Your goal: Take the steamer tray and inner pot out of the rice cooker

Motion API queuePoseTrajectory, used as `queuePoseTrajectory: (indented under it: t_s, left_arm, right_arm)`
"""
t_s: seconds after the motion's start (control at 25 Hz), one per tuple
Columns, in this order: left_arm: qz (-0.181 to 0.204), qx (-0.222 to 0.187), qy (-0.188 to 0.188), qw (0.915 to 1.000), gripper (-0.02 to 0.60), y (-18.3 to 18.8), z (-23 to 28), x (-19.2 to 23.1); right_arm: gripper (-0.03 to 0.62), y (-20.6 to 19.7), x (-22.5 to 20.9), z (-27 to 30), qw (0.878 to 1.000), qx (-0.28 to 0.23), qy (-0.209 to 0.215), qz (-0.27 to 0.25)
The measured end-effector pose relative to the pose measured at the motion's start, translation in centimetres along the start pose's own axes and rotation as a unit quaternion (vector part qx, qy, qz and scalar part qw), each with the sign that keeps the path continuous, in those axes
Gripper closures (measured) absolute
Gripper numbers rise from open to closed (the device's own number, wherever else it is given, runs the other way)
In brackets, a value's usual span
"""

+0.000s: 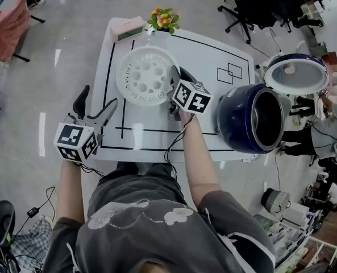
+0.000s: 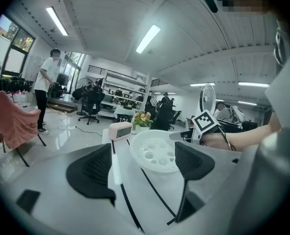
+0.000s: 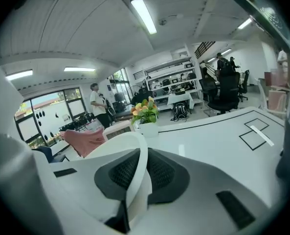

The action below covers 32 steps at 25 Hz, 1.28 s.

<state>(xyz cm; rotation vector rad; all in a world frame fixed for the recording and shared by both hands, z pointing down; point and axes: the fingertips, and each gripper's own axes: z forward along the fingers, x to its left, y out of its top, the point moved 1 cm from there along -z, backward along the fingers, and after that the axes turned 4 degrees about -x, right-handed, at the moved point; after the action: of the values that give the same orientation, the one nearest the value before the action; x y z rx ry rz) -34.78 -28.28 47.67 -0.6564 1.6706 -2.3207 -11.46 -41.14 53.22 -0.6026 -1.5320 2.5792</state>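
Note:
The white round steamer tray (image 1: 145, 75), full of holes, is over the left half of the white table (image 1: 211, 53); whether it rests on the top I cannot tell. My right gripper (image 1: 174, 84) is shut on its right rim, and in the right gripper view the white rim (image 3: 136, 168) sits pinched between the dark pads. The left gripper (image 1: 98, 108) hangs open at the table's left edge, empty, and looks toward the tray (image 2: 156, 152). At the right stands the dark blue rice cooker (image 1: 239, 118), lid (image 1: 296, 74) up, with the inner pot (image 1: 269, 118) inside.
A pink clock (image 1: 128, 28) and a small flower pot (image 1: 163, 20) stand at the table's far edge. Black lines and two small rectangles (image 1: 231, 71) are marked on the top. Office chairs and shelves ring the table; a person (image 2: 46, 89) stands far off.

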Motion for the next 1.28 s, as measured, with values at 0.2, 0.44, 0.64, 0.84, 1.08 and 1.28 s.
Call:
queuePoseTrajectory:
  t_s: [0.2, 0.44, 0.64, 0.84, 1.08, 1.28]
  left_arm:
    - [-0.005, 0.016, -0.003, 0.9998, 0.173, -1.2, 1.0, 0.3]
    - [-0.009, 0.028, -0.005, 0.9996, 0.173, -2.0, 1.4, 0.2]
    - [-0.012, 0.033, -0.005, 0.9994, 0.173, -2.5, 1.5, 0.1]
    - [-0.009, 0.024, -0.004, 0.9997, 0.173, -1.9, 1.6, -0.3]
    - [0.0, 0.018, 0.004, 0.9998, 0.173, -0.8, 1.4, -1.1]
    - [0.014, -0.007, 0.003, 0.9999, 0.173, 1.9, 1.6, -3.5]
  right_arm:
    - [0.534, -1.4, -0.3, 1.9, 1.0, 0.01, -0.005, 0.007]
    - [0.533, -2.7, -1.4, 3.5, 0.999, 0.031, -0.04, -0.017]
    - [0.53, -3.7, -1.7, 4.2, 0.997, 0.053, -0.062, -0.018]
    - [0.488, -4.4, -1.5, 4.0, 0.997, 0.065, -0.033, -0.025]
    - [0.373, -2.5, -0.9, 2.0, 0.997, 0.053, 0.0, -0.053]
    - [0.353, 1.8, 0.5, -1.7, 0.997, 0.005, 0.037, -0.062]
